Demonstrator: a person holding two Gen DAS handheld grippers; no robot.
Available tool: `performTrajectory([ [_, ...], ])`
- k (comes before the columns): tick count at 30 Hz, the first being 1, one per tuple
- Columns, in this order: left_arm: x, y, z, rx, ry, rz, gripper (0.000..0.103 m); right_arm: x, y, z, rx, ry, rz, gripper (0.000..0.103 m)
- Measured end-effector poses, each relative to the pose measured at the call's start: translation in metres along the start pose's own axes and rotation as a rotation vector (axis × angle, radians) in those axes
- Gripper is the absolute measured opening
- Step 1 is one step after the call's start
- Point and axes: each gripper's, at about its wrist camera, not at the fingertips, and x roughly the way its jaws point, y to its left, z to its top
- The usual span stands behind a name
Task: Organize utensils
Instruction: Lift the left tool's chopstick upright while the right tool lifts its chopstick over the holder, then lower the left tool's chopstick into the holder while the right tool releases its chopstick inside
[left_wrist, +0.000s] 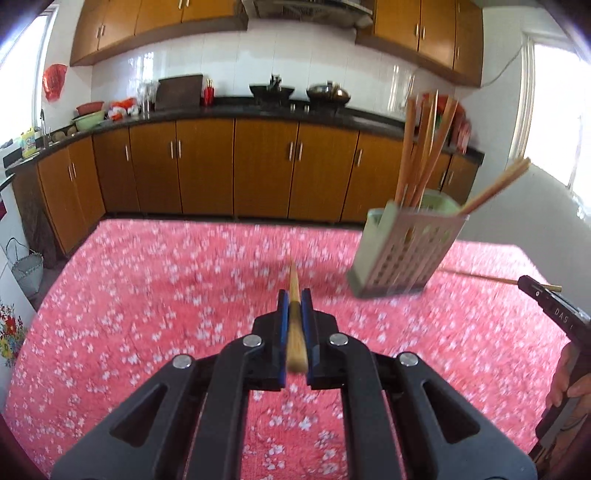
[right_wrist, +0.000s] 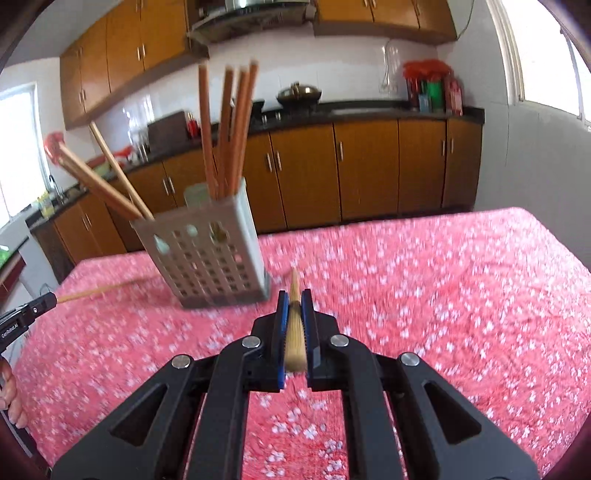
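1. Left wrist view first: the left gripper is clamped on a bamboo chopstick, tip pointing forward over the pink floral tablecloth.
2. Moving right, the perforated utensil holder stands on the cloth, several chopsticks already upright inside it and a couple leaning out.
3. Far right, the right gripper pinches a second chopstick the same way, with the holder just ahead to its left.
4. My call for doing this well: tilt each stick tip-down, line it up over the open top, ease it in, and release only once it is inside.
5. Blur suggests speed; slow down near the rim.
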Motion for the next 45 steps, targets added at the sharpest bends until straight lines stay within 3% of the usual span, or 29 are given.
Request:
performTrajectory([
  [16,-0.026,-0.009,0.037,0.001,-0.097,-0.011,0.008,-0.020,0.018,0.036,-0.028,-0.114,0.027,0.008],
  [22,-0.048,-0.021,0.060,0.000,-0.146,-0.068,0.008,-0.041,0.026,0.062,-0.043,-0.182,0.062,0.008],
  [32,-0.088,-0.057,0.100,0.007,-0.275,-0.171,0.008,-0.079,0.043,0.099,-0.038,-0.305,0.157,0.008],
  [39,-0.104,-0.091,0.149,-0.012,-0.406,-0.229,0.008,-0.083,0.051,0.130,-0.029,-0.384,0.183,0.008],
  [45,-0.087,-0.101,0.168,-0.012,-0.451,-0.193,0.008,-0.064,0.051,0.143,0.009,-0.422,0.152,0.008],
])
